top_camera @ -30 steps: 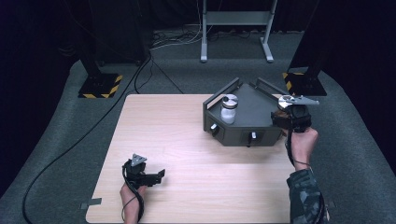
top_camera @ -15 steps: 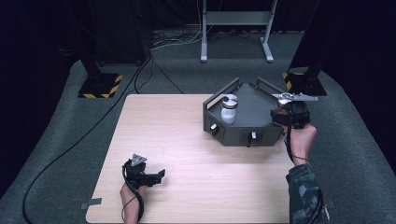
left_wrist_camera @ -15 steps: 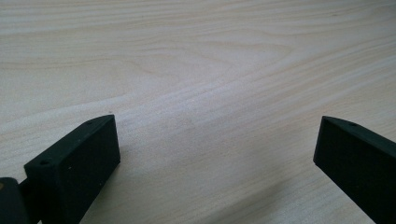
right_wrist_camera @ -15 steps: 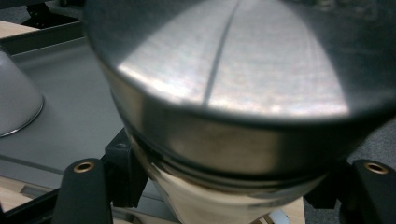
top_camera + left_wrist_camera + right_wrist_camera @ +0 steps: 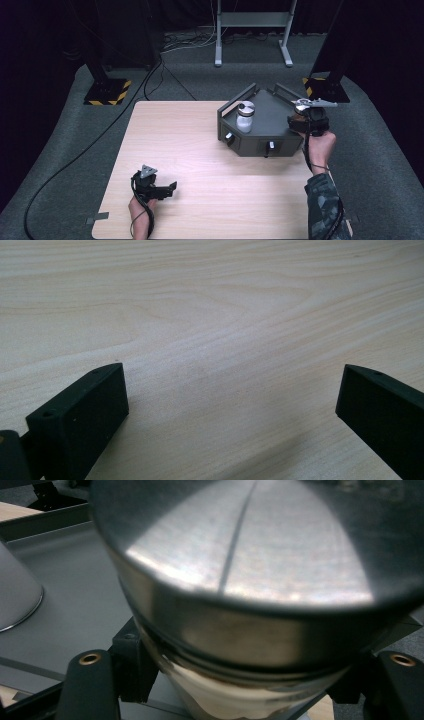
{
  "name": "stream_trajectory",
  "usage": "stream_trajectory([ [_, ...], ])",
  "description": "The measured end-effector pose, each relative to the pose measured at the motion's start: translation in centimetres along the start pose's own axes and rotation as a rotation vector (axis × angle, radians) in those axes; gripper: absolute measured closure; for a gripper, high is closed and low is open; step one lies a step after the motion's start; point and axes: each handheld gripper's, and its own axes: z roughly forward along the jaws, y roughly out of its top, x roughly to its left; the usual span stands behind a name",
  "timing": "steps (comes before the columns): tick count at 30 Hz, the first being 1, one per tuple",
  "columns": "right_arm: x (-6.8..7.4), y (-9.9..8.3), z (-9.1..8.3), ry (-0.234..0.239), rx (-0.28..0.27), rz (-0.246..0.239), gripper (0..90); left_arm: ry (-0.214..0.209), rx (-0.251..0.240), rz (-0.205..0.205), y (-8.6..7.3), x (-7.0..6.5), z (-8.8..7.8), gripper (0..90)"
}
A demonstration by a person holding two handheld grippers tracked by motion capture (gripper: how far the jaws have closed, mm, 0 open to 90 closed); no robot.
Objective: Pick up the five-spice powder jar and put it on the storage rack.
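Right gripper (image 5: 306, 121) at the right edge of the grey tray (image 5: 270, 112), fingers pinching a metal-lidded jar (image 5: 240, 605), second jar (image 5: 245, 116) upright inside the tray, left gripper (image 5: 167, 189) low over the wooden tabletop (image 5: 200, 150), fingers spread wide

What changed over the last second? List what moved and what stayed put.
Very little changed. The right gripper, shut on a metal-lidded jar, eased slightly down and toward the person at the right end of the grey tray; nothing was picked up or released. The left gripper stayed open, low over the wooden table, and the other jar kept its place on the tray.
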Motion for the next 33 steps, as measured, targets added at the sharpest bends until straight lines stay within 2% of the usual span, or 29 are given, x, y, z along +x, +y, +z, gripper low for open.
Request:
stream_trajectory([
  [19, -0.1, -0.5, 1.8, 0.008, 0.018, 0.031, 30.2, -0.005, -0.001, 0.001, 0.0, 0.1, 0.0, 0.3],
  [33, -0.3, -0.9, 2.1, 0.007, 0.025, 0.039, 30.2, -0.005, 0.0, 0.002, 0.0, 0.1, 0.0, 0.3],
])
